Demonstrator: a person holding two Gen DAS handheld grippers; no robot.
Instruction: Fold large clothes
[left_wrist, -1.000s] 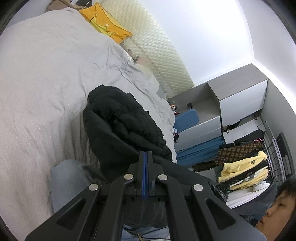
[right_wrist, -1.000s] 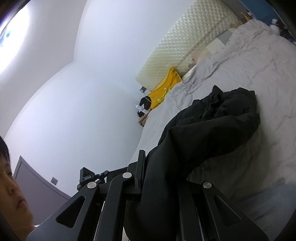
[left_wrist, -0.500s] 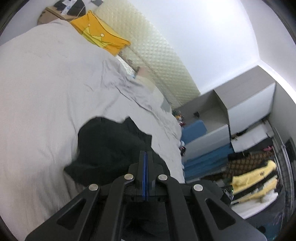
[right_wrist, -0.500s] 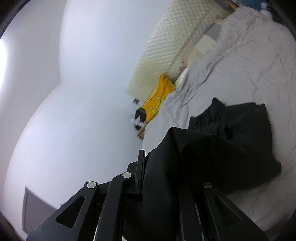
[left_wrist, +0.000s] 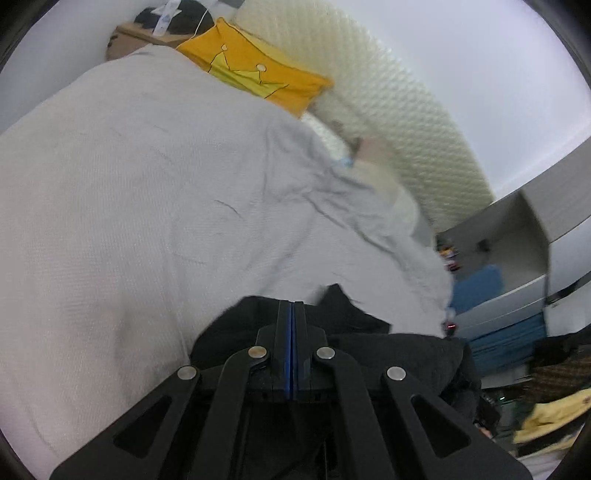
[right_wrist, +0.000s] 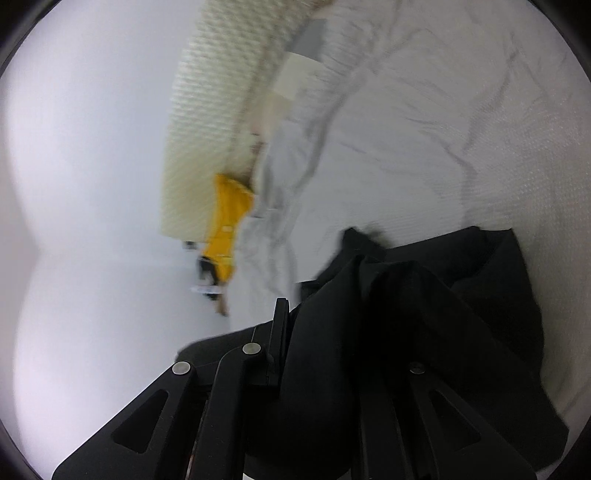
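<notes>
A black garment (left_wrist: 369, 332) lies bunched on the grey bed sheet (left_wrist: 147, 203) right under my left gripper (left_wrist: 291, 306). That gripper is shut, its blue pads pressed together, and the cloth spreads out from beneath its tips. In the right wrist view the same black garment (right_wrist: 443, 295) is draped over my right gripper (right_wrist: 321, 314). It covers the right finger and fills the gap beside the bare left finger (right_wrist: 280, 317). The right jaws are opening slightly with the cloth still between them. The rest of the garment trails onto the sheet (right_wrist: 443, 129).
A yellow pillow (left_wrist: 255, 74) leans on the quilted cream headboard (left_wrist: 388, 103) at the far end of the bed. Past the bed's right side stand a grey and white cabinet (left_wrist: 517, 240) and a rack of hung clothes (left_wrist: 546, 421). A white wall fills the left of the right wrist view.
Both grippers have swept toward the headboard, dragging the black garment. It has flattened from a raised heap to a low spread under the fingers. The person's face has left both views.
</notes>
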